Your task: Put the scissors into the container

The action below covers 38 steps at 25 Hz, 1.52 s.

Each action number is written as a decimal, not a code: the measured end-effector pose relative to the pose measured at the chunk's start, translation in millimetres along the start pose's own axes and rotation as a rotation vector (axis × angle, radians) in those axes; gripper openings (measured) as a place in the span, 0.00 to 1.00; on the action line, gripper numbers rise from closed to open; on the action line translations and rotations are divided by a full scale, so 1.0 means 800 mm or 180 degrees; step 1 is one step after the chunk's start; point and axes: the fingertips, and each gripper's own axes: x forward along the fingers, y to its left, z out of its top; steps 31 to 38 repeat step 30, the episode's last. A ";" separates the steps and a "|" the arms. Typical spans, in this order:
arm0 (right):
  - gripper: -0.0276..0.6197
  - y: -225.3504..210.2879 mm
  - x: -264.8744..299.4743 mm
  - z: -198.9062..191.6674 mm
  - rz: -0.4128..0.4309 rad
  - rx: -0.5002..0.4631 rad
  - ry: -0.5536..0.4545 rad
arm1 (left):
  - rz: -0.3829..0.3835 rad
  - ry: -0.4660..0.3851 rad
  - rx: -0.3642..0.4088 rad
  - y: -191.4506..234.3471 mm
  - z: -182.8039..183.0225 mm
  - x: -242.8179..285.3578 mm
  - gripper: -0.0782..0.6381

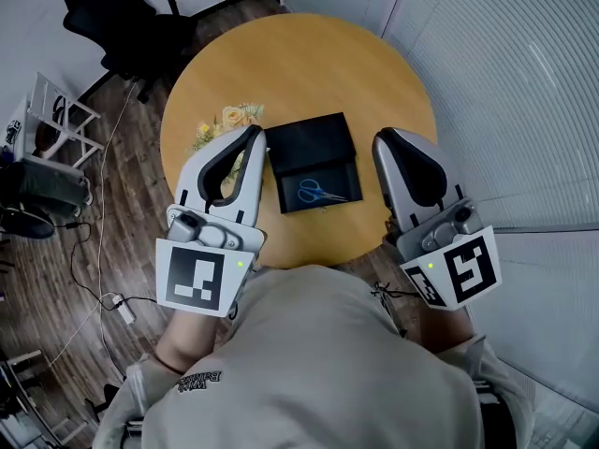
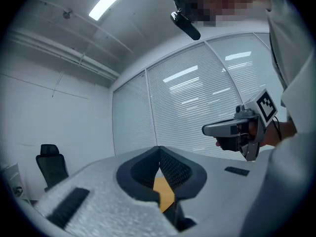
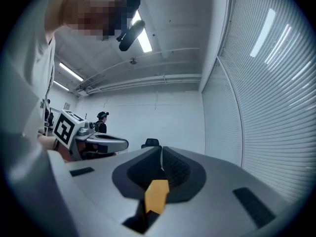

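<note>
Blue-handled scissors (image 1: 323, 193) lie inside the near half of a black open container (image 1: 309, 137) on the round wooden table (image 1: 374, 73). My left gripper (image 1: 255, 131) is held just left of the container, above the table, its jaws shut with nothing between them. My right gripper (image 1: 382, 138) is held just right of the container, also shut and empty. In the left gripper view the left gripper (image 2: 159, 149) points up at the room, with the right gripper (image 2: 237, 130) off to its side. The right gripper (image 3: 161, 149) likewise looks upward, and the left gripper (image 3: 94, 142) shows beside it.
A small bunch of pale flowers (image 1: 229, 120) lies on the table left of the container. A black office chair (image 1: 131, 17) and a white rack (image 1: 56, 120) stand on the wood floor to the left, with cables (image 1: 103, 293). Window blinds (image 1: 524, 92) run along the right. A person (image 3: 102, 120) stands far off.
</note>
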 end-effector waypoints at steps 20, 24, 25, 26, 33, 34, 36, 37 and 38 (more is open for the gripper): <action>0.10 0.017 -0.003 -0.004 0.0256 0.0298 0.0075 | -0.0038 0.0236 -0.0092 -0.004 -0.035 -0.008 0.14; 0.10 0.009 -0.005 -0.006 0.0206 0.0329 0.0093 | -0.0026 0.0215 -0.0145 -0.004 -0.031 -0.008 0.14; 0.10 0.008 -0.005 -0.007 0.0192 0.0327 0.0098 | -0.0027 0.0208 -0.0145 -0.004 -0.029 -0.009 0.14; 0.10 0.006 -0.005 -0.008 0.0180 0.0316 0.0105 | -0.0028 0.0203 -0.0143 -0.005 -0.028 -0.009 0.14; 0.10 0.001 -0.007 -0.014 0.0115 0.0167 0.0177 | -0.0042 0.0199 -0.0155 -0.005 -0.025 -0.012 0.14; 0.10 0.001 -0.007 -0.014 0.0115 0.0167 0.0177 | -0.0042 0.0199 -0.0155 -0.005 -0.025 -0.012 0.14; 0.10 0.001 -0.007 -0.014 0.0115 0.0167 0.0177 | -0.0042 0.0199 -0.0155 -0.005 -0.025 -0.012 0.14; 0.10 0.001 -0.007 -0.014 0.0115 0.0167 0.0177 | -0.0042 0.0199 -0.0155 -0.005 -0.025 -0.012 0.14; 0.10 0.001 -0.007 -0.014 0.0115 0.0167 0.0177 | -0.0042 0.0199 -0.0155 -0.005 -0.025 -0.012 0.14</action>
